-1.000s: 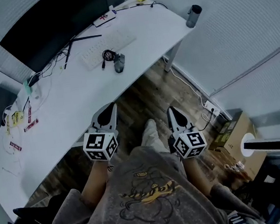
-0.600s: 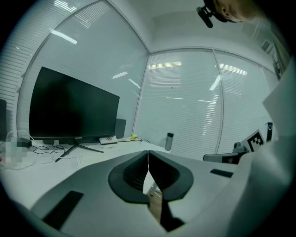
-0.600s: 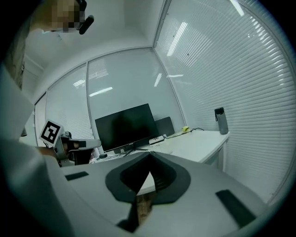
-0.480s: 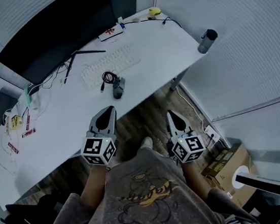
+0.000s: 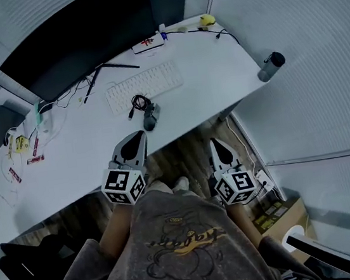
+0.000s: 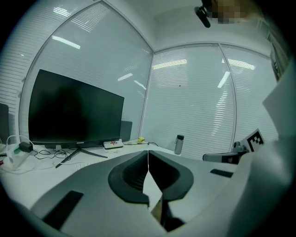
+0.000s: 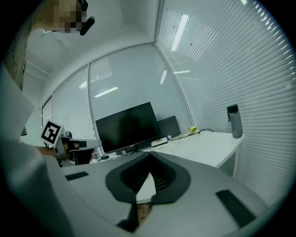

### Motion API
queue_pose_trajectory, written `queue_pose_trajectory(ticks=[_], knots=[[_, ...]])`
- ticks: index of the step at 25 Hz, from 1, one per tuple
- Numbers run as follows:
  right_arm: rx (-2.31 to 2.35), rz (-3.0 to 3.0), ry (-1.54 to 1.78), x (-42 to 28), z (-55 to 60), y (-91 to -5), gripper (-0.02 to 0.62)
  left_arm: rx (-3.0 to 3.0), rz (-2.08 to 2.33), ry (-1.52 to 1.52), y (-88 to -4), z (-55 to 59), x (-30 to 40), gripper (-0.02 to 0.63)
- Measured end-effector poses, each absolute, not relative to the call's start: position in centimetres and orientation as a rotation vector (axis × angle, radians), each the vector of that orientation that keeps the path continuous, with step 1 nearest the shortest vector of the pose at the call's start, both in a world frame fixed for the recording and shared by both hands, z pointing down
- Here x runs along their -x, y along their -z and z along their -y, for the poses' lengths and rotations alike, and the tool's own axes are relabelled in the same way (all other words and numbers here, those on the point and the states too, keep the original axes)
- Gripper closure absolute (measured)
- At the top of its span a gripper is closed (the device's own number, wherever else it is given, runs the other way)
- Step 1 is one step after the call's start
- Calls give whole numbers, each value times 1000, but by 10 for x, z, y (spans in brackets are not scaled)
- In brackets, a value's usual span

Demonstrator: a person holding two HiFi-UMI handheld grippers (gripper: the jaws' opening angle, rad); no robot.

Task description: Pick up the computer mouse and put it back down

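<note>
Lying ahead of hand-held gripper (image 5: 138,136): mouse (image 5: 150,118)

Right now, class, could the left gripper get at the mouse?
Probably yes: the left gripper points toward the mouse across bare desk, with nothing between them, though its shut jaws must open first.

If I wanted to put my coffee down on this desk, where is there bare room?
Widest bare patch: the desk between the keyboard and the bottle. Another runs along the near edge, left of the mouse. Crowded: the far left end, strewn with cables and small items.
</note>
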State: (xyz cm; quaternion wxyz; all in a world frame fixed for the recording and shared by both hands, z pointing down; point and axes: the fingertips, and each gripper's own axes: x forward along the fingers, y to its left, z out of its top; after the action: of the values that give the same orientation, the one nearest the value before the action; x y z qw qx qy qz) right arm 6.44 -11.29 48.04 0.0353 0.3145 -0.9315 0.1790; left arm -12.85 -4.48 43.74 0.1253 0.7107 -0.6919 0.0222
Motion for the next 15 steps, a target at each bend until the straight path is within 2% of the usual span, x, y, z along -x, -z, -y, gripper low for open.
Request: queue_pose_trajectory(ticks=[15], knots=[[-989,2866,-572,-22,157,-476,588,-2116,1986,-96,-436,90,157,586]])
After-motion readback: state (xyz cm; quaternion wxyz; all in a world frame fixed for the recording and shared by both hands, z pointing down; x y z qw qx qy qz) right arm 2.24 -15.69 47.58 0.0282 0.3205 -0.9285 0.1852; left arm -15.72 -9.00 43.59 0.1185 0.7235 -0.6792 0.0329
